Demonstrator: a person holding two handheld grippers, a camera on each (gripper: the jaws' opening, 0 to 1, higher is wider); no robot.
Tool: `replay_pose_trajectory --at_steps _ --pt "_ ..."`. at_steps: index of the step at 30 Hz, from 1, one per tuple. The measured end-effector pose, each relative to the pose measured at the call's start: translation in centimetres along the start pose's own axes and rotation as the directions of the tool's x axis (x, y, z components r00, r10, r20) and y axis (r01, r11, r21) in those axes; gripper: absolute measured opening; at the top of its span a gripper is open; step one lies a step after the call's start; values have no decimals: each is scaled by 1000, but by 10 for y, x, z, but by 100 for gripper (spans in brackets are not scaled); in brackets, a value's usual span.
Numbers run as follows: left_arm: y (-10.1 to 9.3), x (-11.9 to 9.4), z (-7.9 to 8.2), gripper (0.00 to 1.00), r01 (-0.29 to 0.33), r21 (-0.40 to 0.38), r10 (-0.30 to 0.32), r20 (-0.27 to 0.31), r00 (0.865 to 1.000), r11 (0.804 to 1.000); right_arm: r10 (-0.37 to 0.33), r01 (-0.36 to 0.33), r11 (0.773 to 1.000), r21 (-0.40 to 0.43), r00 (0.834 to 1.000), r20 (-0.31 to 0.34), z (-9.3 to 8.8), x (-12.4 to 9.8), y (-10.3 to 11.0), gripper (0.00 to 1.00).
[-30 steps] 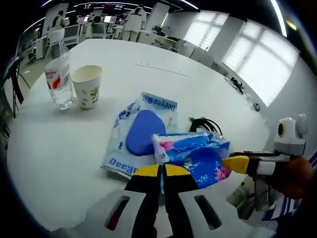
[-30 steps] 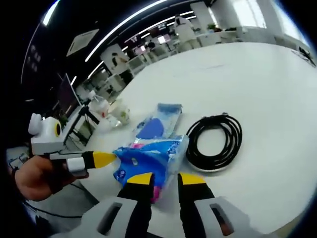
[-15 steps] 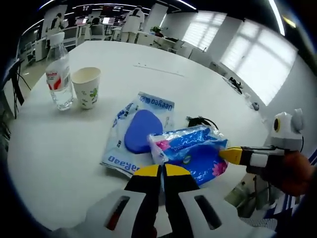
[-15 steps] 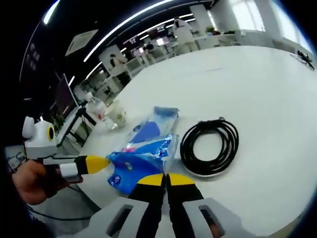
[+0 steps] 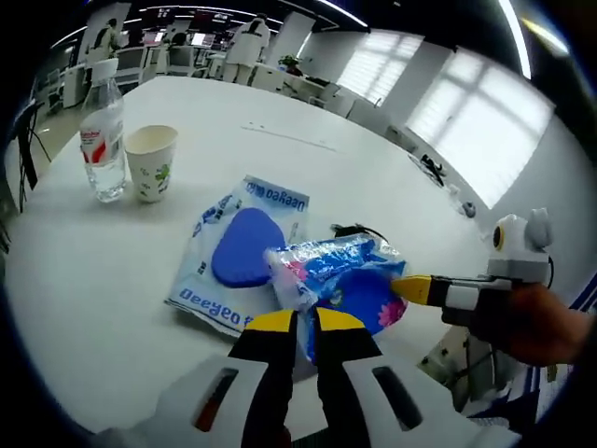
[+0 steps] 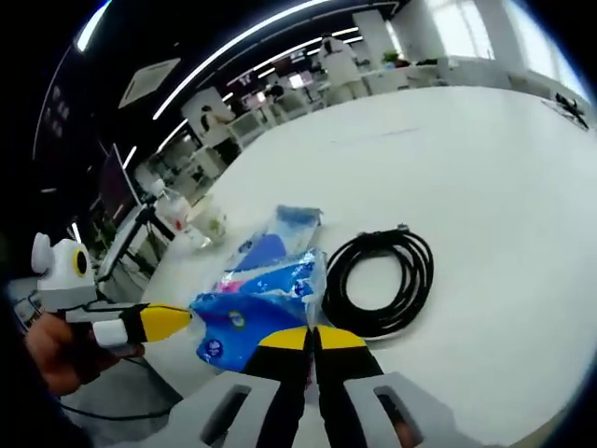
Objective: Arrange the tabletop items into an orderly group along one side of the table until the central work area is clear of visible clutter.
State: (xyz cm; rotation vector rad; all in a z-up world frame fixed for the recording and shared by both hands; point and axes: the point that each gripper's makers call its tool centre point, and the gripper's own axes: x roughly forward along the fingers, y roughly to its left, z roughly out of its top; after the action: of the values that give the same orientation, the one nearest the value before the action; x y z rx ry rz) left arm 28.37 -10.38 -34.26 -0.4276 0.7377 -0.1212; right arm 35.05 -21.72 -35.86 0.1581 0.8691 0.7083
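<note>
while the blue tissue pack [image 5: 345, 285] is being pinched at opposite ends by the clenched left gripper [image 5: 297, 322] and right gripper [image 6: 312, 338], beside the black cable coil [image 6: 381, 281], both grips should be kept even as it is carried.

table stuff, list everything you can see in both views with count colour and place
tissue pack: 1, blue with pink flowers, near table edge, both grippers' tips at it
flat packet: 1, white and blue, beside tissue pack
cable coil: 1, black, next to the pack
paper cup: 1, cream, far side
water bottle: 1, clear, red label, beside cup
table: 1, white
left gripper: yellow tips, together
right gripper: yellow tips, together
</note>
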Motion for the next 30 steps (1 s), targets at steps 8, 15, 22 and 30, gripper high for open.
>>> replay_pose_trajectory --at_steps 8,15,22,30 --pt "-5 -4 2 5 9 -8 -9 25 1000 1000 -16 16 1000 -11 1000 27 24 4 -18 0" --pt "1 -11 -4 5 -28 -18 28 24 999 999 -44 44 999 12 996 72 59 6 -49 0" --pt "14 -15 -7 5 -71 -52 72 26 997 996 -90 85 995 50 990 110 86 13 -88 0" --pt "19 -17 -9 5 -100 -77 102 22 995 992 -137 127 989 81 983 125 112 22 -117 0"
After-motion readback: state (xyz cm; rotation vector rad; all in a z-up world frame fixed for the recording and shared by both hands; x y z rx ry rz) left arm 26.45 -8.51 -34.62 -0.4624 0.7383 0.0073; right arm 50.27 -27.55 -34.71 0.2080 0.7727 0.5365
